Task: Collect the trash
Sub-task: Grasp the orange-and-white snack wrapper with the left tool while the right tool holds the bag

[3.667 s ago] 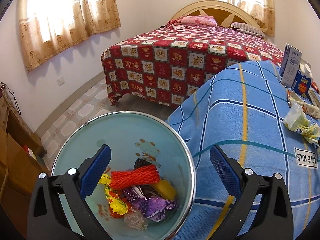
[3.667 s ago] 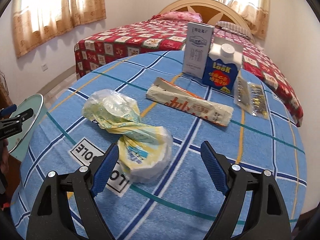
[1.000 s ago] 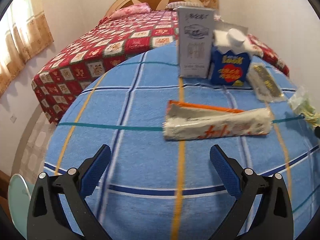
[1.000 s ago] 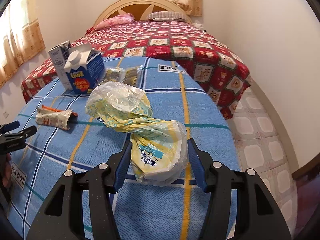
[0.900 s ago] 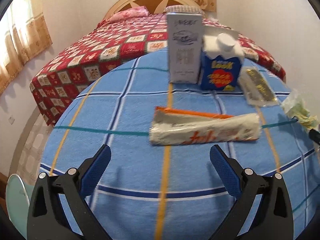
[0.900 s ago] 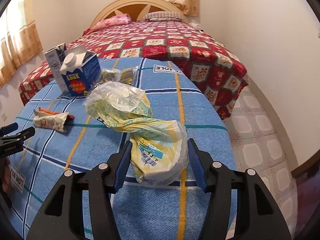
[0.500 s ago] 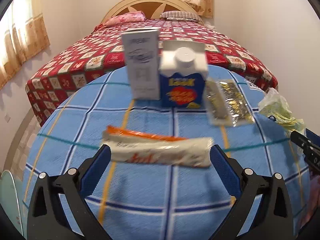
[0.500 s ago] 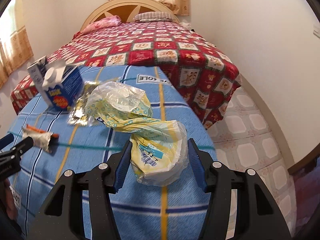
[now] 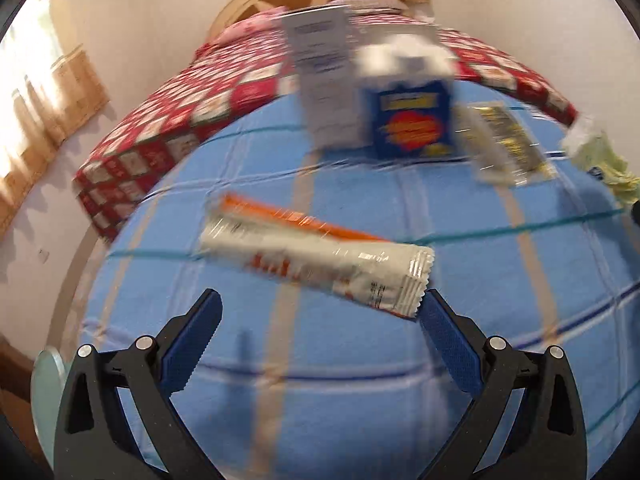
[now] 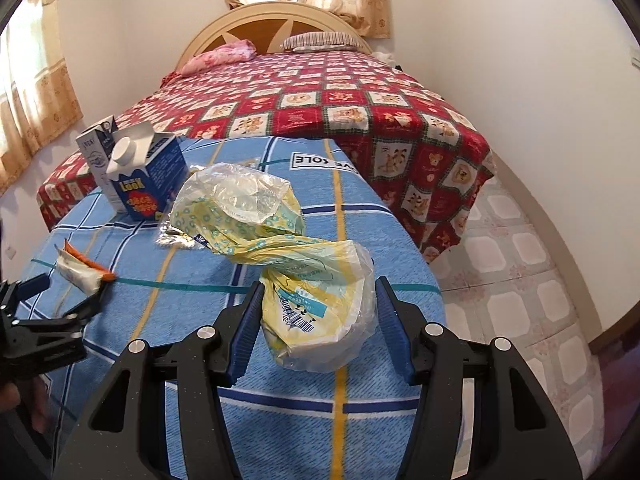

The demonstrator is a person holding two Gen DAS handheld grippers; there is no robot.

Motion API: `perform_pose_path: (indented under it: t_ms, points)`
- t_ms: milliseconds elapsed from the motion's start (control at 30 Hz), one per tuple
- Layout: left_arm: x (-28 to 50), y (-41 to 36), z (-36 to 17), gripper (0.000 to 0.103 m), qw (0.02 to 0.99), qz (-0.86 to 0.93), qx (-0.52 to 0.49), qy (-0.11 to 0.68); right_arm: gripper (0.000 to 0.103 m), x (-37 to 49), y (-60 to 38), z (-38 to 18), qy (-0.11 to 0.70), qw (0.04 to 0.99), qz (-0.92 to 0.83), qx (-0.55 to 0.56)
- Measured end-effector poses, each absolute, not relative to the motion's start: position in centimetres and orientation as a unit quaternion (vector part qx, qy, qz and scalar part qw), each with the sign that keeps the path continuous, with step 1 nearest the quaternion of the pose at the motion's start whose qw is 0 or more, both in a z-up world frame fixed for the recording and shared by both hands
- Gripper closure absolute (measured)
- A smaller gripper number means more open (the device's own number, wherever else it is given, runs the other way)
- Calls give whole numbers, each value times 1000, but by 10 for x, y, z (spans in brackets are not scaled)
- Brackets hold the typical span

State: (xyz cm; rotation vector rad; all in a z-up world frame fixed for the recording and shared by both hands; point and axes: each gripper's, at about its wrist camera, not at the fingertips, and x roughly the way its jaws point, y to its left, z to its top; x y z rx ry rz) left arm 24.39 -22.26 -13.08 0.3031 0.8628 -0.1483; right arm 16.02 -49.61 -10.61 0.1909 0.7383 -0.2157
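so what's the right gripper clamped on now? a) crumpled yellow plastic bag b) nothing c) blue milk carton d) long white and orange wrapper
a: in the right wrist view the right gripper has both blue pads pressed on the crumpled yellow plastic bag.

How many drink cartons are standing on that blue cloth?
2: a blue carton with a white cap, and a taller white carton touching it just behind, both upright at the bed end of the blue cloth.
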Motion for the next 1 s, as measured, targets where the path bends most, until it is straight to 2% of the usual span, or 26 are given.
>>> perform_pose_path:
  t_ms: [133,333,567,1000]
  points:
    - [228,-158,-129,6,895,-42,145,420,47,157,-486,-105,357,924,-95,93]
    - [206,-84,-115,6,904,1,75,422,47,157,-464,-101,356,927,-78,86]
    - [212,-113,-101,6,917,-24,55,394,47,162,-426,-99,364,927,-65,62]
    - [242,-144,-126,7,903,-38,42,425,47,175,-394,-108,378,923,-51,45]
